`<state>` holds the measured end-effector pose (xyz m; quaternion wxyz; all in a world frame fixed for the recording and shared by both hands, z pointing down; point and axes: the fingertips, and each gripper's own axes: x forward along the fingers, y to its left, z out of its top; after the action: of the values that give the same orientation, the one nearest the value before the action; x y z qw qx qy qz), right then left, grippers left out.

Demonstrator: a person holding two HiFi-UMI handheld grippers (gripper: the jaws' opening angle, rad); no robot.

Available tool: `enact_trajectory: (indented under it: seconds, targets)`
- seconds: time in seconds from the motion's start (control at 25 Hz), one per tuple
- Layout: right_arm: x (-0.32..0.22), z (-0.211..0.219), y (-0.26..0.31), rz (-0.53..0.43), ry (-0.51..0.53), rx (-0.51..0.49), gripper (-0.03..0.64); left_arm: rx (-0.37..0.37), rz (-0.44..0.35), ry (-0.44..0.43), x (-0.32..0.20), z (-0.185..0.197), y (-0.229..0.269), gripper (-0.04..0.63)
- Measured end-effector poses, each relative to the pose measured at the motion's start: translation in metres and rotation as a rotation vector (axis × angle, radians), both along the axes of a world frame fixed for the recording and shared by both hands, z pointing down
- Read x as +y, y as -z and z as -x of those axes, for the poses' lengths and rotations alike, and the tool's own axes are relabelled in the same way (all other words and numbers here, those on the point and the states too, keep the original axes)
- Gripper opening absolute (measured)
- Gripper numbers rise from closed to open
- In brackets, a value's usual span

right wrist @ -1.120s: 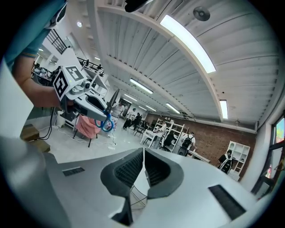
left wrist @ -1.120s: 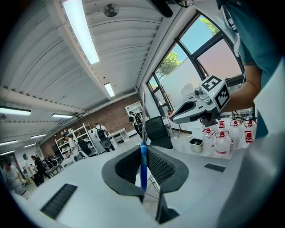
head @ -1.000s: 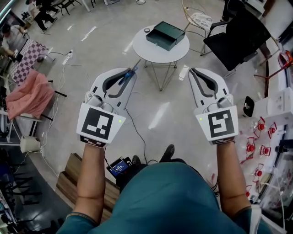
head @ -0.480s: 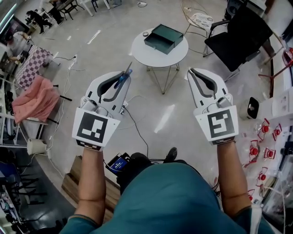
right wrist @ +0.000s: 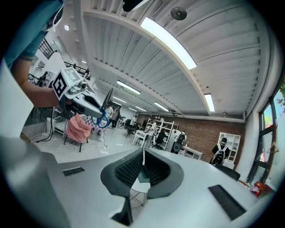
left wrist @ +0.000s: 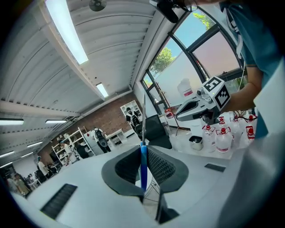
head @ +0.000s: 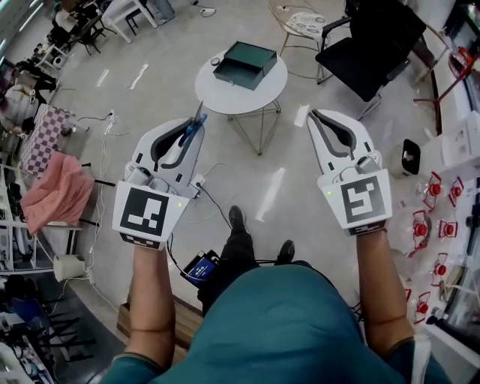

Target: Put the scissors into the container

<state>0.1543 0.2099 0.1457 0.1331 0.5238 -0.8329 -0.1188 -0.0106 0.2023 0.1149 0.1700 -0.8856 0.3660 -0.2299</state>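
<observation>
A dark green open container [head: 244, 64] sits on a small round white table [head: 225, 96] ahead of me. My left gripper [head: 196, 124] is shut on blue-handled scissors [head: 194, 132], whose blade tip pokes out toward the table. In the left gripper view the scissors [left wrist: 143, 162] stand upright between the pads. My right gripper [head: 311, 113] is shut with nothing in it and is level with the left one, to the table's right. Past the right gripper's [right wrist: 142, 153] closed tips I see a sliver of the container [right wrist: 143, 175]. Both grippers are short of the table.
A black office chair [head: 375, 45] and a white wire chair [head: 304, 22] stand behind the table. Pink cloth [head: 56, 191] hangs over a rack at the left. Cables and a small device [head: 199, 268] lie on the floor. Red-capped bottles [head: 420, 229] line the right.
Both grippers have moved forward toward the table, which now lies nearer and further left in the head view. The person has stepped forward. The scissors stay clamped in the left gripper.
</observation>
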Motion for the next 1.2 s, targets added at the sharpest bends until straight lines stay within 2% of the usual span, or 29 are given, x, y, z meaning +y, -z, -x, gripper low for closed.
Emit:
enact_trajectory:
  seconds: [0.36,0.84,1.2]
  targets:
    - [-0.034,-0.025,-0.002,0.021,-0.126,0.045,0.038,0.033,0.001,-0.111,-0.065,-0.02,-0.01,0.055]
    - [-0.118,-0.01,-0.003,0.058,-0.213,0.057,0.038,0.046,0.028,-0.201,-0.171,-0.012,-0.013,0.055]
    - [-0.151,0.004,-0.006,0.071,-0.263,0.063,0.038,0.047,0.037,-0.249,-0.214,0.0,-0.017,0.055]
